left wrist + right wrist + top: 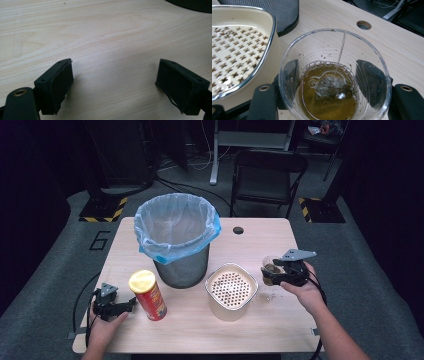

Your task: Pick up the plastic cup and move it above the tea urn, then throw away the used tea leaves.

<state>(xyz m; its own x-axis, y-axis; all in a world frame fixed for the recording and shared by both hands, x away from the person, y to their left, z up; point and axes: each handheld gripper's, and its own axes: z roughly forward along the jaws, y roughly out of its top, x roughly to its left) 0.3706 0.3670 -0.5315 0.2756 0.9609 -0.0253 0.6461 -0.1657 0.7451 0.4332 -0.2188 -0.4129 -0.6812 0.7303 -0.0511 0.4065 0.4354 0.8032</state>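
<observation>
Clear glossy plastic cup (332, 75) sitting between right gripper (332, 85) matt black pads; pale wood-grain table (105, 32) lying smooth under left gripper (115, 82).

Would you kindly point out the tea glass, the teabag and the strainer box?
tea glass (287, 75): right gripper view, left wall.
teabag (328, 86): right gripper view, its middle.
strainer box (231, 289): high view, perforated top.

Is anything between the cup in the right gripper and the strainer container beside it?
Nothing visible. The right gripper is shut on the cup of tea, with its tea bag inside, and the strainer container sits right beside it across bare table.
</observation>
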